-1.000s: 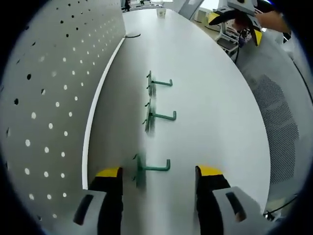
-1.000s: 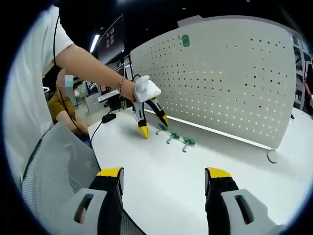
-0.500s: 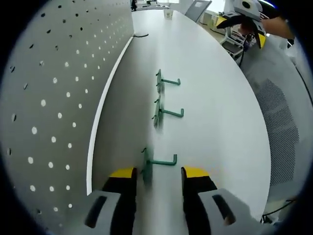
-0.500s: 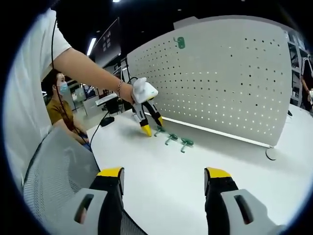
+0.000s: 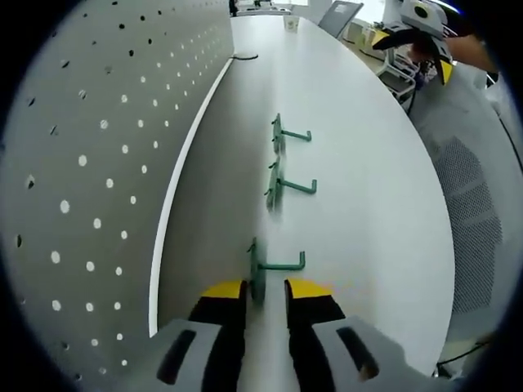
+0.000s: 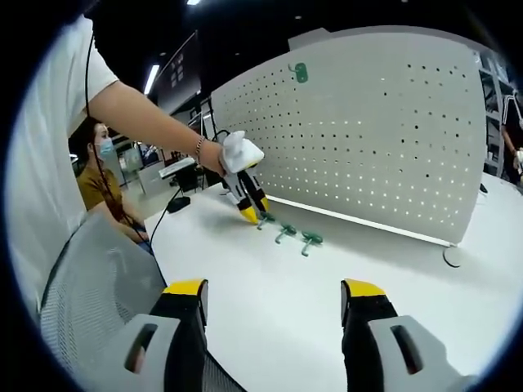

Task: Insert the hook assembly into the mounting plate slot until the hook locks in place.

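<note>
Three green hooks lie in a row on the white table (image 5: 368,188). My left gripper (image 5: 266,291) has its yellow jaws shut on the back plate of the nearest hook (image 5: 274,266). The middle hook (image 5: 286,184) and the far hook (image 5: 288,135) lie free beyond it. The white pegboard (image 5: 90,163) stands close on the left. In the right gripper view the left gripper (image 6: 252,216) pinches that hook (image 6: 263,221) in front of the pegboard (image 6: 368,139), which carries a green hook (image 6: 301,73) up high. My right gripper (image 6: 274,298) hangs open over the table's near edge, holding nothing, and is also seen as the right gripper (image 5: 415,51) far off.
A grey mesh chair back (image 5: 474,212) stands beside the table's curved edge, and the chair back (image 6: 98,278) sits under my right gripper. A dark cable (image 5: 243,56) lies by the pegboard's foot. A small cup (image 5: 290,24) stands at the far end. A person (image 6: 102,175) sits behind.
My left gripper's jaws have narrowed from wide open to shut around the nearest hook, and it has moved a little forward. The right gripper has stayed open and still.
</note>
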Motion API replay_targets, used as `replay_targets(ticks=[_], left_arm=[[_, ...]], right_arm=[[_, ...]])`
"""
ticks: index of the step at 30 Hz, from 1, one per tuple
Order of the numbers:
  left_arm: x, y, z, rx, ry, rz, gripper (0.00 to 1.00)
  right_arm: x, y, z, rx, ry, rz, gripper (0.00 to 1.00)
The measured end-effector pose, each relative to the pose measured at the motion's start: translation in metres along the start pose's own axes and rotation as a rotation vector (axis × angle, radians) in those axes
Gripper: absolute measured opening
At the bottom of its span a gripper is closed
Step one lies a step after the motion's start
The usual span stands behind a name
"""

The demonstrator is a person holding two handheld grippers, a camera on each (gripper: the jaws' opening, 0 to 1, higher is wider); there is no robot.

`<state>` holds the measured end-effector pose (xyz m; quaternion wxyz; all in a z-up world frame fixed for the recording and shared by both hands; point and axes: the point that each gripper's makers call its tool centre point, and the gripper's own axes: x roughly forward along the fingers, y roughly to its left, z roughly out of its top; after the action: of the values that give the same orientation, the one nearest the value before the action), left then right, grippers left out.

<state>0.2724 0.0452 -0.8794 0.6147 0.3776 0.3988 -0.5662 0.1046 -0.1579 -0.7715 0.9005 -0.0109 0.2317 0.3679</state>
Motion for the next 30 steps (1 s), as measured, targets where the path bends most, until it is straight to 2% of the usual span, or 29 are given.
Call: replay_targets(ticks=[8, 14, 18, 26, 30], left_arm=[[0.0, 0.008, -0.002, -0.015, 0.0, 0.054, 0.06], [-0.001, 0.007, -0.003, -0.016, 0.005, 0.057, 0.04], [-0.001, 0.007, -0.003, 0.011, 0.004, 0.059, 0.03], [-0.001, 0.006, -0.003, -0.014, -0.007, 0.057, 0.03], [-0.008, 0.012, 0.01, -0.061, -0.088, 0.081, 0.03]], right_arm=[[0.0, 0.0, 0.0, -0.001, 0.002, -0.001, 0.63], [-0.001, -0.001, -0.001, 0.002, 0.002, -0.003, 0.62], [-0.001, -0.001, -0.001, 0.001, 0.003, -0.004, 0.62], [-0.002, -0.001, -0.002, 0.002, 0.001, -0.006, 0.62], [-0.003, -0.003, -0.003, 0.007, -0.001, -0.009, 0.62]])
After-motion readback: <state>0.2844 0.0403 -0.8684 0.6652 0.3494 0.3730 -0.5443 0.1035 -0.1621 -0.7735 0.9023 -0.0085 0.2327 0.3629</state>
